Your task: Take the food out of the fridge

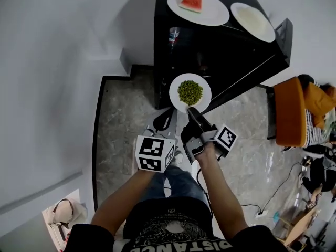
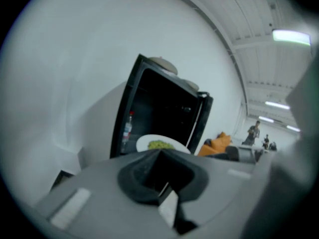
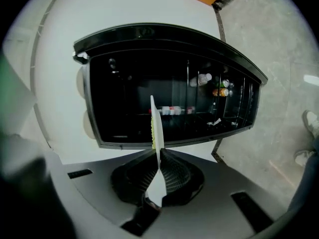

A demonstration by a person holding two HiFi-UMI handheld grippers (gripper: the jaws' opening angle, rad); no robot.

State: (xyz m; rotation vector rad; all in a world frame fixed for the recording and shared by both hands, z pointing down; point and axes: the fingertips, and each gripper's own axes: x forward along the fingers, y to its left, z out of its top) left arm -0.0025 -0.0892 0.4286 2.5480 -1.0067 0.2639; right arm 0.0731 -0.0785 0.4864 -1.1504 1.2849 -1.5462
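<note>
A white plate of green peas (image 1: 190, 92) hangs in front of the open black fridge (image 1: 220, 51), and my right gripper (image 1: 191, 111) is shut on its near rim. In the right gripper view the plate (image 3: 155, 128) stands edge-on between the pads, with the dark fridge (image 3: 124, 108) behind it. To the plate's left my left gripper (image 1: 164, 121) is shut and holds nothing; from its own view the pea plate (image 2: 160, 144) shows just past the left gripper (image 2: 162, 183). On the fridge top sit a plate with a watermelon slice (image 1: 198, 4) and a second white plate (image 1: 253, 21).
A bottle (image 1: 174, 34) stands inside the fridge, and more bottles (image 3: 214, 86) sit in its door racks. The fridge door (image 1: 283, 35) swings out to the right. An orange seat (image 1: 296, 109) and floor cables (image 1: 273, 193) lie right; a bag (image 1: 63, 211) lies lower left.
</note>
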